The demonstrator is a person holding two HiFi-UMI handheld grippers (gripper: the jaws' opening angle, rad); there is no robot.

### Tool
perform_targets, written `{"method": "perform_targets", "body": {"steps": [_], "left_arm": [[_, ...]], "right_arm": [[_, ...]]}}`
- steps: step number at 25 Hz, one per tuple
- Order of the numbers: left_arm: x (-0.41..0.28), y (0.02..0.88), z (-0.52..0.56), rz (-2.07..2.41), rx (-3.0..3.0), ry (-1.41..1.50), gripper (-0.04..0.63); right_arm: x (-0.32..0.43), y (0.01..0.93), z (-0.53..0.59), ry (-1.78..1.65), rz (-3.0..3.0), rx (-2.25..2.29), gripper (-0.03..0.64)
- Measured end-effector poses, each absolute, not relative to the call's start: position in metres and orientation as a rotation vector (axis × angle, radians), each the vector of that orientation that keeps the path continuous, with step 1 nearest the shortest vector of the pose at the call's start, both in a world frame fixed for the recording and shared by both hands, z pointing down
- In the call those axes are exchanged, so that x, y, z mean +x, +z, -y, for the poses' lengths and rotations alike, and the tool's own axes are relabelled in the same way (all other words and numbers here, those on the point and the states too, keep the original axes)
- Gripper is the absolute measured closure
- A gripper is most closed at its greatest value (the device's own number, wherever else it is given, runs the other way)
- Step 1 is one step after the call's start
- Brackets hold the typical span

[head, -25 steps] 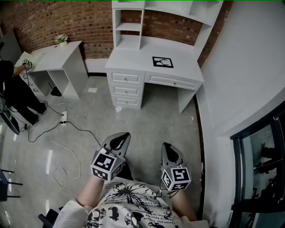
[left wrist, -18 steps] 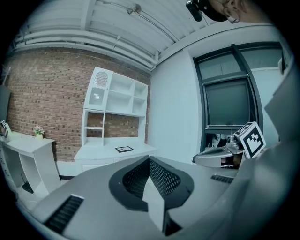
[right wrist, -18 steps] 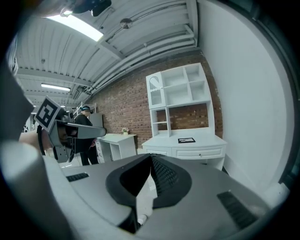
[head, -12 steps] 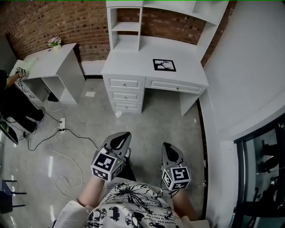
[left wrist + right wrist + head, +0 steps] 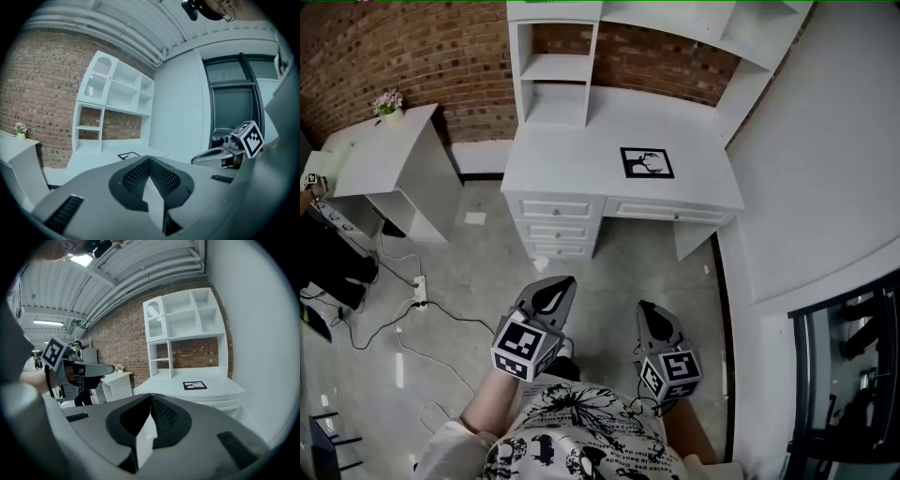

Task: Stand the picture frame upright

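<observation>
A black picture frame (image 5: 646, 162) lies flat on the white desk (image 5: 572, 169) ahead, right of the desk's middle. The same picture frame (image 5: 128, 155) shows small in the left gripper view, and the frame (image 5: 194, 386) lies on the desk in the right gripper view. My left gripper (image 5: 555, 287) and right gripper (image 5: 650, 312) are held close to my body, well short of the desk, over the floor. Both are shut with nothing between the jaws.
The desk has drawers (image 5: 555, 225) at its left and a shelf hutch (image 5: 553, 66) at the back against a brick wall. A second white desk (image 5: 370, 155) with a small flower pot (image 5: 388, 101) stands at left, with cables (image 5: 412, 300) on the floor. A white wall (image 5: 825, 169) runs along the right.
The desk and picture frame have come nearer and lower in the head view as I walked toward them. Both grippers keep the same pose in front of me.
</observation>
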State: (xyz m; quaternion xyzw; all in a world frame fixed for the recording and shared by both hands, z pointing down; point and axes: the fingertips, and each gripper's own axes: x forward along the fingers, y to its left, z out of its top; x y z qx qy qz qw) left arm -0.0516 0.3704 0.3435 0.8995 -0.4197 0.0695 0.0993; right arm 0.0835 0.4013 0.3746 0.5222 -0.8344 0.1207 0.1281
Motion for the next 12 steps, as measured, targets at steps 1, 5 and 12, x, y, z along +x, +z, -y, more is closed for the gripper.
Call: {"method": "perform_targets", "body": {"steps": [1, 5, 12], "left_arm": [[-0.056, 0.341, -0.355, 1.237, 2.67, 0.2, 0.583], [-0.073, 0.336, -0.301, 1.212, 2.728, 0.211, 0.583], [-0.095, 0.349, -0.238, 1.158, 2.746, 0.226, 0.583]], "right_arm": [[0.08, 0.373, -0.386, 0.348, 2.421, 1.528, 0.609], [0.061, 0.372, -0.332, 0.336, 2.405, 1.529, 0.609], [0.039, 0.382, -0.265, 0.357, 2.353, 1.538, 0.609]]}}
